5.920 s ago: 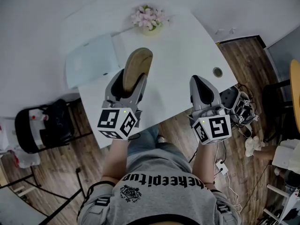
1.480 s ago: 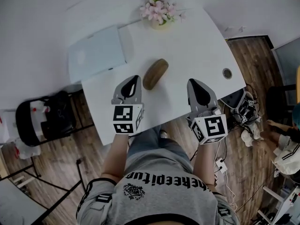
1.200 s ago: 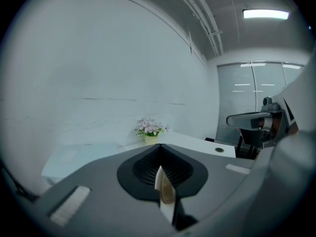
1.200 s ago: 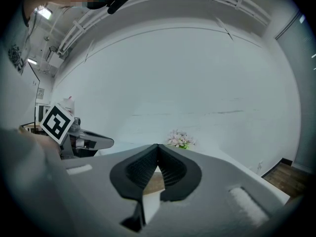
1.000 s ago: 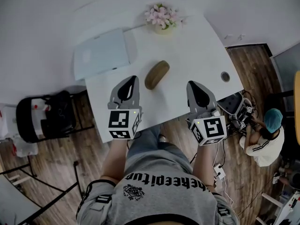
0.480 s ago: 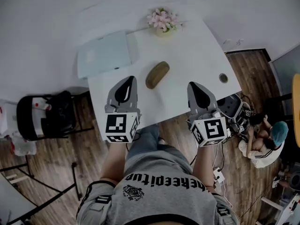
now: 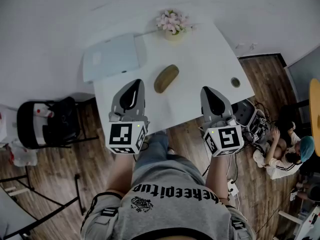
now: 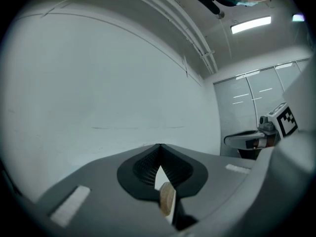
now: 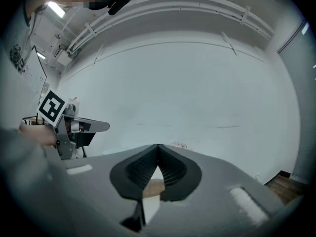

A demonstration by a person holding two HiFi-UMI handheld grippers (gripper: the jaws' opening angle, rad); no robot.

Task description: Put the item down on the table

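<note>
The item, a brown oval wooden piece [image 7: 166, 78], lies flat on the white table [image 7: 202, 54], a little in front of the flower pot. My left gripper [image 7: 135, 83] hovers near the table's front edge, just left of the item and apart from it, shut and empty. My right gripper [image 7: 207, 90] is level with it on the right, also shut and empty. In the left gripper view the pads meet at the left gripper's tip [image 8: 159, 147], and a sliver of the brown piece [image 8: 167, 200] shows through the gap below. The right gripper view shows the right gripper [image 9: 157, 146] shut likewise, the brown piece [image 9: 154, 186] behind.
A pot of pink flowers [image 7: 172, 23] stands at the table's far edge. A pale flat panel [image 7: 111, 59] lies at the far left. A cable hole [image 7: 235, 82] is near the right edge. A black chair [image 7: 42, 124] stands on the left. A person [image 7: 285, 151] crouches on the floor, right.
The brown piece, earlier held up in my left gripper, now lies on the table. The left gripper has drawn back toward me. The person on the floor has shifted.
</note>
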